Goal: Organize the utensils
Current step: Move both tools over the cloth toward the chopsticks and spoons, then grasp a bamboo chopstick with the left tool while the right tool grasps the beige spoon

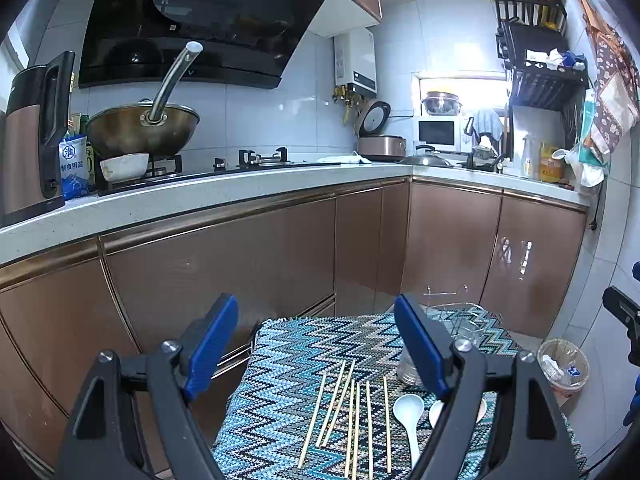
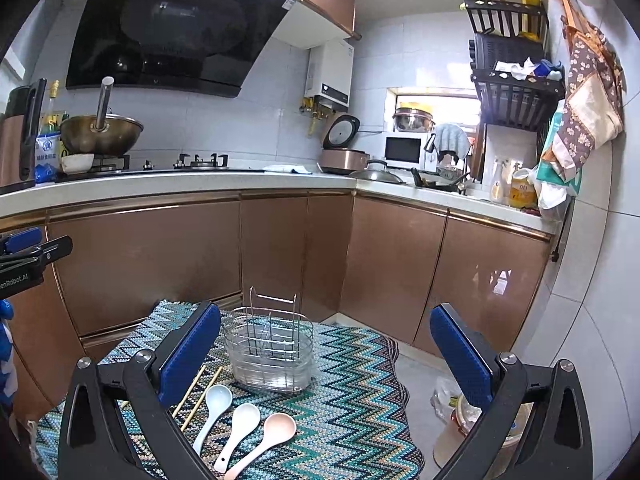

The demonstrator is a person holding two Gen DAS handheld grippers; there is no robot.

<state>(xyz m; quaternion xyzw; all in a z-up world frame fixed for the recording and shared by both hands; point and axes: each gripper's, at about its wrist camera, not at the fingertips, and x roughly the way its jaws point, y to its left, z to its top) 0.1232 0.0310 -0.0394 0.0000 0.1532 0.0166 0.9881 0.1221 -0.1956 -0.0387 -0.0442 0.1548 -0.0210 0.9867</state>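
Both claws wide open, empty; pink spoon (image 2: 269, 440) only in right wrist view.

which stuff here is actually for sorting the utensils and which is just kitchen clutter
For the job:
chopsticks
white spoons
pink spoon
wire utensil holder

Just lying about:
wok
white bowl
kettle
rice cooker
microwave
salt bag
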